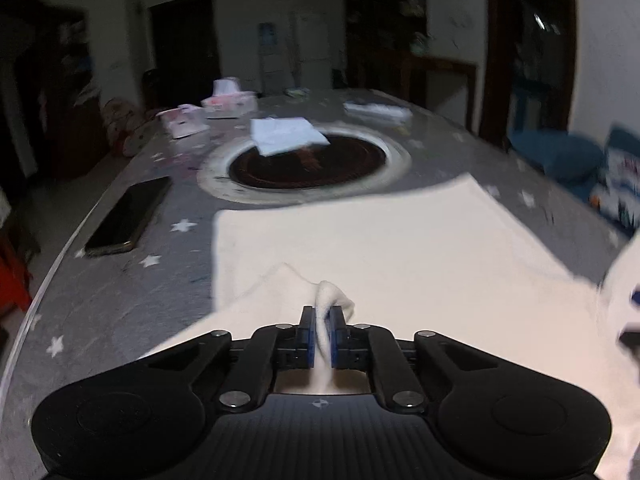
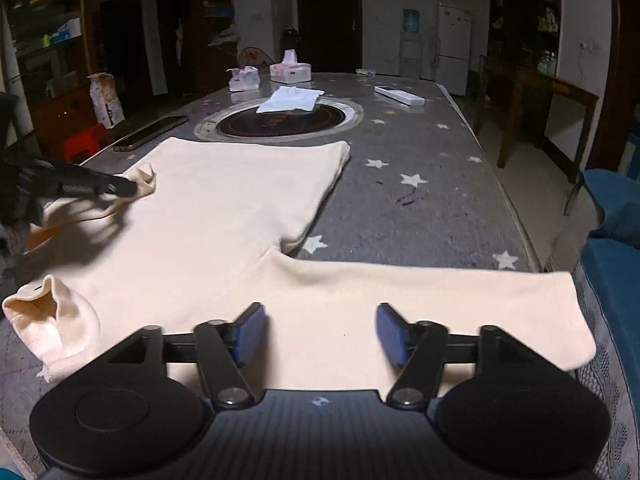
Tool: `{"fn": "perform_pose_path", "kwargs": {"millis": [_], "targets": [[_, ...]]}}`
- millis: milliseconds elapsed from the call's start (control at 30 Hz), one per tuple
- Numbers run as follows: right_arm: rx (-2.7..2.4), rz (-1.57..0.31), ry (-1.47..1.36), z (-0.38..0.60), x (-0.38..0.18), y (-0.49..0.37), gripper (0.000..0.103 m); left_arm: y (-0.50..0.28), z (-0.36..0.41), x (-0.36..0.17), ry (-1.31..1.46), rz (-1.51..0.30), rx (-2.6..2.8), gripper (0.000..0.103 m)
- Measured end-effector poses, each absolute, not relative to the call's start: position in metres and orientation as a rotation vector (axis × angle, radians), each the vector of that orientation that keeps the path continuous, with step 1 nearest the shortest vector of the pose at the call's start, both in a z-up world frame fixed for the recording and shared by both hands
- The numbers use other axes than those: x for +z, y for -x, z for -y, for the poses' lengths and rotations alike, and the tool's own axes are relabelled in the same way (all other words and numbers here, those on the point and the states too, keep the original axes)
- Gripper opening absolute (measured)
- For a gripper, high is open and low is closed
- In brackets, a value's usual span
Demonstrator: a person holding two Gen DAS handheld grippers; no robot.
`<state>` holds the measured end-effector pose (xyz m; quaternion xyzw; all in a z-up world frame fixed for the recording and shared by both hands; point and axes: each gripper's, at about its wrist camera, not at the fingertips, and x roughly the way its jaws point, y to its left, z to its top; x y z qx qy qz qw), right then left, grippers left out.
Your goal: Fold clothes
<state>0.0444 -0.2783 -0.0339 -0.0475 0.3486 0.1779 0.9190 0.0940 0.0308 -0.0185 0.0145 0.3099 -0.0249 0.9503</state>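
A cream long-sleeved garment [image 2: 224,208] lies spread flat on the grey star-patterned table [image 2: 420,208]. One sleeve [image 2: 440,292] stretches to the right near the front edge. My left gripper [image 1: 323,320] is shut on a pinched fold of the cream garment [image 1: 360,240] and lifts it slightly; it also shows in the right wrist view [image 2: 132,188] at the left, holding the fabric edge. My right gripper [image 2: 320,330] is open and empty, its blue pads [image 2: 250,332] spread just above the sleeve. A rolled cuff [image 2: 48,316] lies at the near left.
A black phone [image 1: 128,216] lies on the table's left side. A round dark inset [image 2: 280,120] in the table's middle holds a folded white cloth [image 2: 292,100]. Tissue boxes [image 2: 290,70] and a remote [image 2: 398,95] sit at the far end. A blue sofa [image 2: 616,216] stands at right.
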Motion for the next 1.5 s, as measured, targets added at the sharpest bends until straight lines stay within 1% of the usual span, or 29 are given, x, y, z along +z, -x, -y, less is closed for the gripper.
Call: {"fn": "perform_pose_path", "kwargs": {"millis": [33, 167, 400, 500, 633, 700, 900, 1000, 1100, 1133, 1167, 1367, 1500], "targets": [[0.362, -0.717, 0.095, 0.279, -0.035, -0.044, 0.071, -0.093, -0.037, -0.015, -0.003, -0.623, -0.044, 0.006], [0.359, -0.718, 0.094, 0.276, -0.037, -0.042, 0.083, -0.07, -0.077, 0.007, 0.124, -0.554, 0.022, 0.005], [0.348, -0.718, 0.095, 0.27, -0.04, -0.042, 0.092, -0.017, -0.145, 0.031, 0.237, -0.434, 0.159, 0.005], [0.345, -0.718, 0.099, 0.268, -0.04, -0.042, 0.095, 0.002, -0.171, 0.028, 0.258, -0.416, 0.248, 0.005], [0.341, -0.722, 0.105, 0.266, -0.041, -0.042, 0.099, 0.021, -0.201, 0.011, 0.276, -0.449, 0.344, 0.005], [0.337, -0.725, 0.106, 0.265, -0.042, -0.042, 0.103, 0.028, -0.213, 0.0, 0.288, -0.477, 0.379, 0.005], [0.331, -0.731, 0.108, 0.264, -0.042, -0.042, 0.103, 0.038, -0.234, -0.031, 0.266, -0.575, 0.461, 0.005], [0.33, -0.733, 0.109, 0.264, -0.042, -0.042, 0.103, 0.041, -0.236, -0.035, 0.254, -0.587, 0.474, 0.005], [0.332, -0.732, 0.109, 0.264, -0.042, -0.041, 0.103, 0.035, -0.234, -0.033, 0.227, -0.605, 0.502, 0.007], [0.334, -0.732, 0.109, 0.264, -0.042, -0.042, 0.103, 0.033, -0.234, -0.032, 0.219, -0.611, 0.514, 0.01], [0.335, -0.732, 0.109, 0.265, -0.042, -0.042, 0.103, 0.03, -0.233, -0.032, 0.21, -0.617, 0.527, 0.011], [0.344, -0.721, 0.109, 0.266, -0.044, -0.04, 0.103, 0.03, -0.216, -0.011, 0.195, -0.591, 0.513, 0.011], [0.347, -0.714, 0.106, 0.267, -0.045, -0.039, 0.103, 0.017, -0.181, 0.002, 0.175, -0.587, 0.343, 0.011]]}}
